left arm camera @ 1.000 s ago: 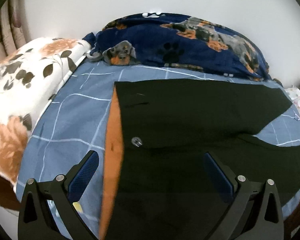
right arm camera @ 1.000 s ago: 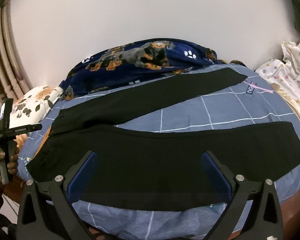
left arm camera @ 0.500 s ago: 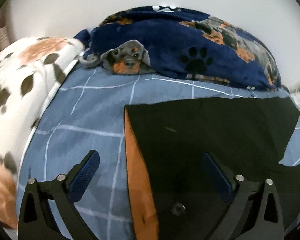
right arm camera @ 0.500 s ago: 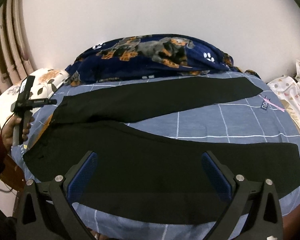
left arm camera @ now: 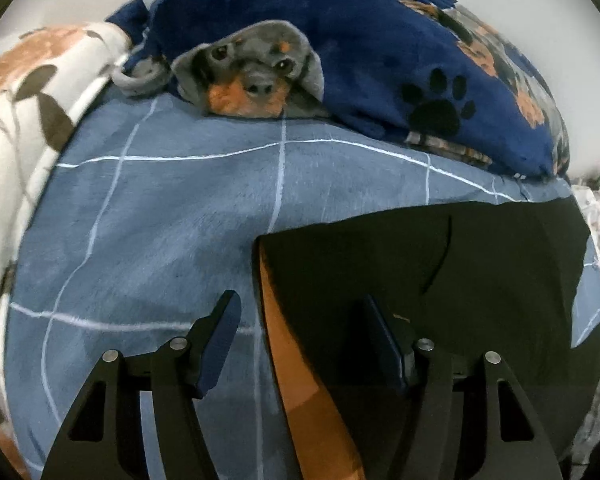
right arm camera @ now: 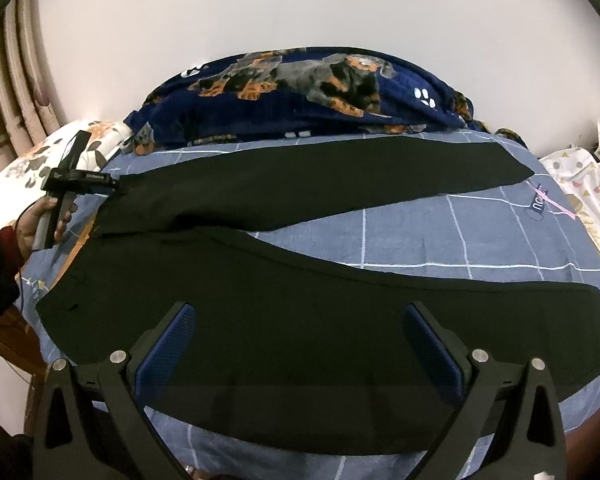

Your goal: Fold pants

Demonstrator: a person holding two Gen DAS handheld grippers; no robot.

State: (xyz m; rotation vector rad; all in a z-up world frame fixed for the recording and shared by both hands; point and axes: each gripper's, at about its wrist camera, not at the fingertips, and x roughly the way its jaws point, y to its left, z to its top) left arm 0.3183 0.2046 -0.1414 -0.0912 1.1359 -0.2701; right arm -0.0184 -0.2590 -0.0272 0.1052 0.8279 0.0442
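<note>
Black pants (right arm camera: pixel 300 300) lie spread on the bed, waist at the left, with two legs splayed to the right. In the left wrist view the far waist corner (left arm camera: pixel 420 264) shows its orange lining (left arm camera: pixel 296 364). My left gripper (left arm camera: pixel 302 340) hovers low over that corner. Its jaws are closing with the waistband edge between them, but the pads (left arm camera: pixel 220 336) do not press on it. The right wrist view shows the same gripper (right arm camera: pixel 72 184) held in a hand (right arm camera: pixel 36 228). My right gripper (right arm camera: pixel 300 344) stands open above the near leg, holding nothing.
A blue checked sheet (left arm camera: pixel 160 220) covers the bed. A navy dog-print blanket (left arm camera: pixel 380 60) is heaped along the far wall, with a floral pillow (left arm camera: pixel 28 92) at the left. White patterned cloth (right arm camera: pixel 588 184) lies at the right edge and a curtain (right arm camera: pixel 16 80) hangs at the far left.
The left gripper has moved forward and down to the far waist corner, and its jaws have narrowed around the waistband edge. The right gripper has shifted only slightly and stays open.
</note>
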